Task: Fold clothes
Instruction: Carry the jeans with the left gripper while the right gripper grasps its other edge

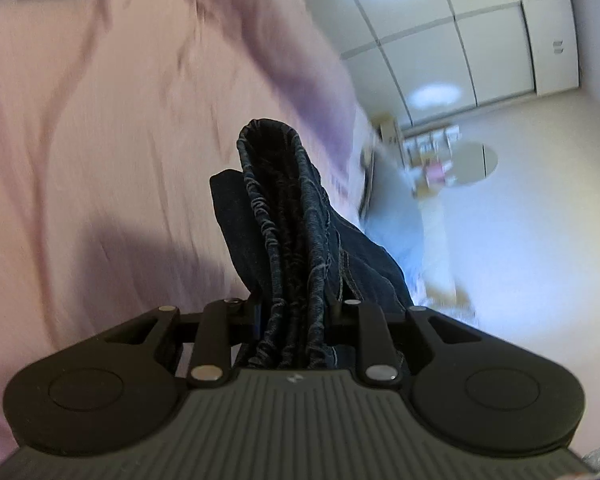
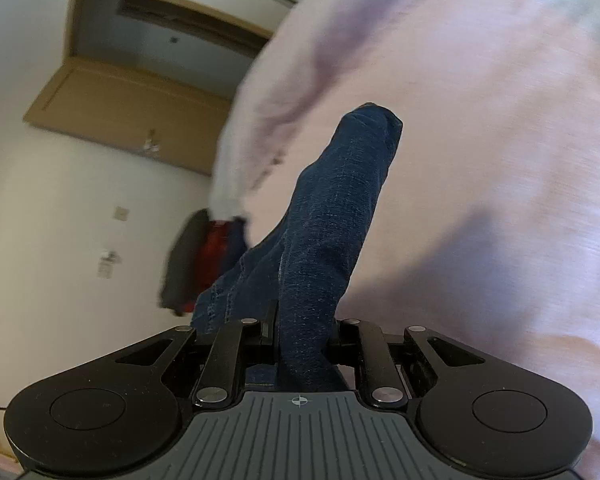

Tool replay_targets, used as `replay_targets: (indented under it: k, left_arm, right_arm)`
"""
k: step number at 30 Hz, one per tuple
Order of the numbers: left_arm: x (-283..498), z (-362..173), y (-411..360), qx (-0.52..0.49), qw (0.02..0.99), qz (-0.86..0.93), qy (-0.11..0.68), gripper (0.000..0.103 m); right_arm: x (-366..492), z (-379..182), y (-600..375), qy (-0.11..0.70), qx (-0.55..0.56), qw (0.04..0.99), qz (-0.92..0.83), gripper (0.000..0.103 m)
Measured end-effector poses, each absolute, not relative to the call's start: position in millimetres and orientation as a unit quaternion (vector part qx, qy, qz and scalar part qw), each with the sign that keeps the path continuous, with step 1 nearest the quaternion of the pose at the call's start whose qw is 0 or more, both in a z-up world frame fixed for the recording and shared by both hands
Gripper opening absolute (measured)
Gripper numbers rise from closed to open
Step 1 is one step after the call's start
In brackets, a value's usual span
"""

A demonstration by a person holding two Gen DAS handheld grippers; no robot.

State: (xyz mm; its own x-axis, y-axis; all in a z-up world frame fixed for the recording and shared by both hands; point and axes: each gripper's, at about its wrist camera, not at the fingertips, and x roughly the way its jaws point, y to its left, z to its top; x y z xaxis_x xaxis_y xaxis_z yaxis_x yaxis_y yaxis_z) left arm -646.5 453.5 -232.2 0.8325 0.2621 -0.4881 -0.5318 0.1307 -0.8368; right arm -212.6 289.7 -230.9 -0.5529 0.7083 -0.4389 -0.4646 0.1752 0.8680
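Dark denim garment (image 1: 292, 216) is pinched by the left gripper (image 1: 296, 308) and the right gripper (image 2: 300, 328), above the pink bedsheet (image 1: 100, 160). Both pinches should be kept firm and level.

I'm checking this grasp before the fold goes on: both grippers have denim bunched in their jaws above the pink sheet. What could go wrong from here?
1. The left gripper pinches only the gathered elastic waistband of the dark jeans; a thick bunch like that may slip out.
2. The right gripper holds a narrow fold of denim, so the fabric may hang twisted and fold unevenly.
3. Both views are blurred, and the pink sheet lies close behind; a loose part could drag and wrinkle it.
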Motion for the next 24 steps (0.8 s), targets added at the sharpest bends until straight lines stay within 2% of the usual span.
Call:
replay_targets:
  k: [7,15,21,24]
  left_arm:
    - [-776.7,-134.0,557.3,-0.554,0.765,0.311,0.109,0.021]
    - [-911.7,-45.5,723.1,-0.485,0.795,0.345,0.117,0.021]
    - [-956.1,-42.7,813.5,-0.467,0.803,0.351,0.118,0.022]
    - [-970.1,-62.8,836.1,-0.474,0.798,0.351,0.127,0.022]
  right_arm:
    - [-341.7,-169.3,418.6,0.605,0.128,0.426,0.66,0.016]
    - [-492.8,-126.5,598.5,0.579,0.173,0.41,0.683,0.016]
    - [-561.6,-121.6,694.8,0.562,0.184,0.414,0.692,0.016]
    - [-577.2,-134.8,719.0,0.57,0.172,0.421,0.684,0.016]
